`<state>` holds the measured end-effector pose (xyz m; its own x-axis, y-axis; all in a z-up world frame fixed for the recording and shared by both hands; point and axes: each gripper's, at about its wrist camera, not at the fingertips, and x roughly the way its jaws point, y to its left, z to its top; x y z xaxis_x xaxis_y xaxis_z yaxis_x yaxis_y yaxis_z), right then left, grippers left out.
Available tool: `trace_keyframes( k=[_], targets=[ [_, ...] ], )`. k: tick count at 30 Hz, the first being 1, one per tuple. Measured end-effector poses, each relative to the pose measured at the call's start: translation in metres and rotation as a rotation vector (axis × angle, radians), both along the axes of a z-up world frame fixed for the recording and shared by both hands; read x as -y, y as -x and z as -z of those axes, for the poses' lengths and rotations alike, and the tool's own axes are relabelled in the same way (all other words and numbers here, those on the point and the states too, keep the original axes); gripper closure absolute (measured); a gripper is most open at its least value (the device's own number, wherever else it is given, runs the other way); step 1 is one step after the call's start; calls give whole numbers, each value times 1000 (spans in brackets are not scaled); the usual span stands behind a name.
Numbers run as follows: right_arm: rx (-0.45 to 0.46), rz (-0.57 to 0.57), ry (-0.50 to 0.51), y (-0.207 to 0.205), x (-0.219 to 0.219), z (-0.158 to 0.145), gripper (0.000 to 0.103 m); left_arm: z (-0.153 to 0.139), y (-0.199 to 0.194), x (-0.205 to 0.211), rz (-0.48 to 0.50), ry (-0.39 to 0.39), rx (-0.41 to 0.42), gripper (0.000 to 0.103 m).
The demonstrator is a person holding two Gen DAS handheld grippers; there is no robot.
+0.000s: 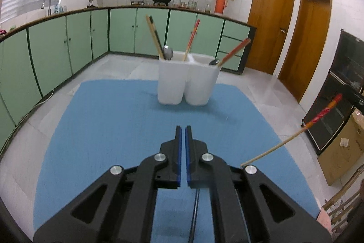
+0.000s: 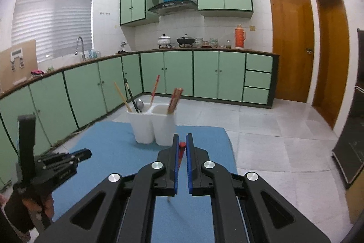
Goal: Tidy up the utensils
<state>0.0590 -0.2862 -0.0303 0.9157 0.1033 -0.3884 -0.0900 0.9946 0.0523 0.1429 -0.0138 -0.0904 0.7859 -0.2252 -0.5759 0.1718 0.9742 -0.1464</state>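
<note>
A white two-compartment utensil holder [image 1: 187, 81] stands at the far side of a blue mat [image 1: 113, 129]; it also shows in the right wrist view [image 2: 154, 127]. It holds chopsticks [image 1: 153, 35] and a metal spoon [image 1: 168, 53]. My left gripper [image 1: 183, 129] is shut and empty above the mat, seen from the side in the right wrist view [image 2: 87, 154]. My right gripper [image 2: 181, 137] is shut on a red-patterned chopstick [image 2: 181, 152], which also shows at the right of the left wrist view [image 1: 295, 131], held in the air above the mat.
Green cabinets [image 2: 91, 88] and a counter run along the left and back. Two wooden doors [image 2: 291, 43] stand at the right. A black appliance [image 1: 336, 95] and a cardboard box [image 1: 343, 147] stand on the tiled floor at the right.
</note>
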Motion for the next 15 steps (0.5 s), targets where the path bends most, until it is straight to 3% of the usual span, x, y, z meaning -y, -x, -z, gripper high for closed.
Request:
trace_keyframes(
  k=[7, 15],
  targets=[
    [12, 13, -29, 2, 16, -2, 97, 7, 3, 2, -6, -2, -11, 100],
    [120, -42, -18, -28, 10, -48, 97, -18, 1, -12, -59, 4, 56, 100]
  ],
)
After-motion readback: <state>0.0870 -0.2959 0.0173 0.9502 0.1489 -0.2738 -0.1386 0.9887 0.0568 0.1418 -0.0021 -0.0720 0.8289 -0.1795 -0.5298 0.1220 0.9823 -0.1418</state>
